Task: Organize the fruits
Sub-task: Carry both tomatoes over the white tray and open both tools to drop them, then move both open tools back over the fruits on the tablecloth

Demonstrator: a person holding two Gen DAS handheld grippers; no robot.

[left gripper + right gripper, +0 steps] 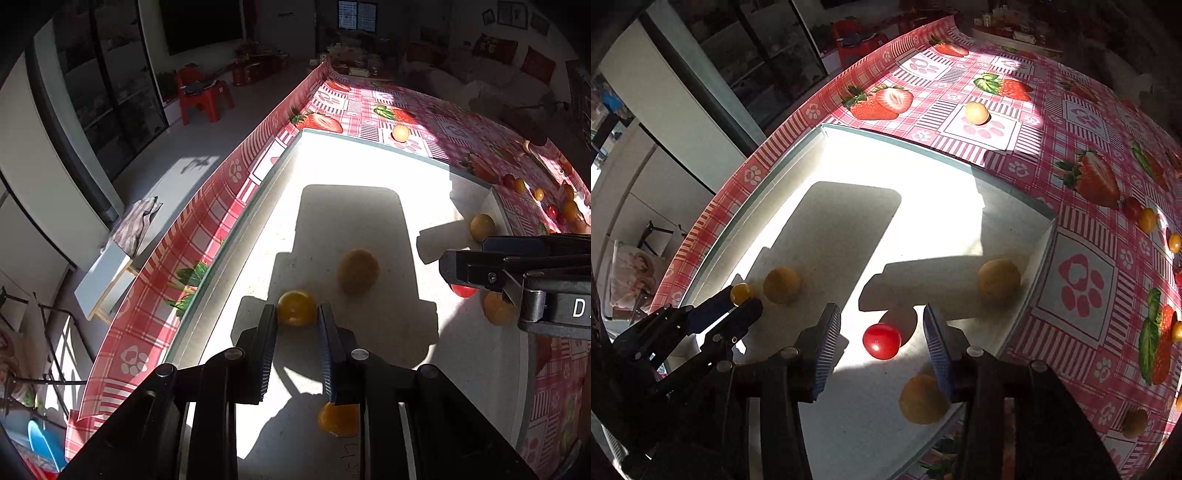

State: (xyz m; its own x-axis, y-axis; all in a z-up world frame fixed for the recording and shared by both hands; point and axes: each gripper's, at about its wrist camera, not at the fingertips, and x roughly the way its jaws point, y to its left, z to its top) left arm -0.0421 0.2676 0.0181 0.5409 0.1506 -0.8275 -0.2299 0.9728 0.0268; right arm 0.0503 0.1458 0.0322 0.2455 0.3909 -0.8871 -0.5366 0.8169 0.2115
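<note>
A white tray (332, 155) sits on a strawberry-print tablecloth. My left gripper (297, 312) is shut on a small yellow tomato (296, 307) just above the tray floor; it also shows in the right wrist view (741, 293). My right gripper (881, 325) is open over the tray, with a red tomato (881, 340) lying between its fingers, not gripped. Brownish round fruits (357, 270) (998, 277) (921, 398) lie in the tray. Another yellow tomato (338, 417) lies under my left gripper.
A pale round fruit (976, 113) lies on the cloth beyond the tray. Several small red and yellow tomatoes (1147, 219) are scattered on the cloth at the right. The table edge runs along the left, with floor and a red chair (201, 94) beyond.
</note>
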